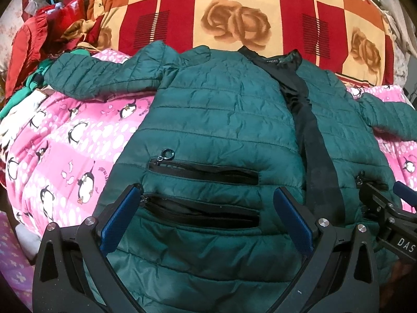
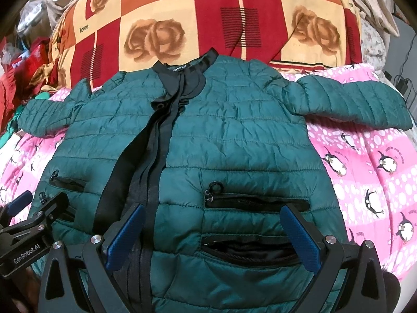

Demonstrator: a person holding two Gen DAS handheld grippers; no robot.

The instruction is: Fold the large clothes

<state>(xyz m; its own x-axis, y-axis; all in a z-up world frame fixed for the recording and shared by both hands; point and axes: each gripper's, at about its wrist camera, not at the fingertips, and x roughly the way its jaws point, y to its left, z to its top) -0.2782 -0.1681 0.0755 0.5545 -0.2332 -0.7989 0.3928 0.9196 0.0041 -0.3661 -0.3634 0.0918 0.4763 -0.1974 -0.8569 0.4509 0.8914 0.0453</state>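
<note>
A dark green quilted jacket lies front up on a pink penguin blanket, both sleeves spread sideways. A black zipper band runs down its middle. My left gripper is open over the jacket's left lower panel, its blue pads straddling two black zip pockets. My right gripper is open over the right lower panel and its pockets. Each gripper shows at the edge of the other's view, right gripper, left gripper.
A red, orange and cream rose-patterned quilt rises behind the jacket's collar. Red and green clothes are heaped at the far left. Cables and a plug hang at the far right.
</note>
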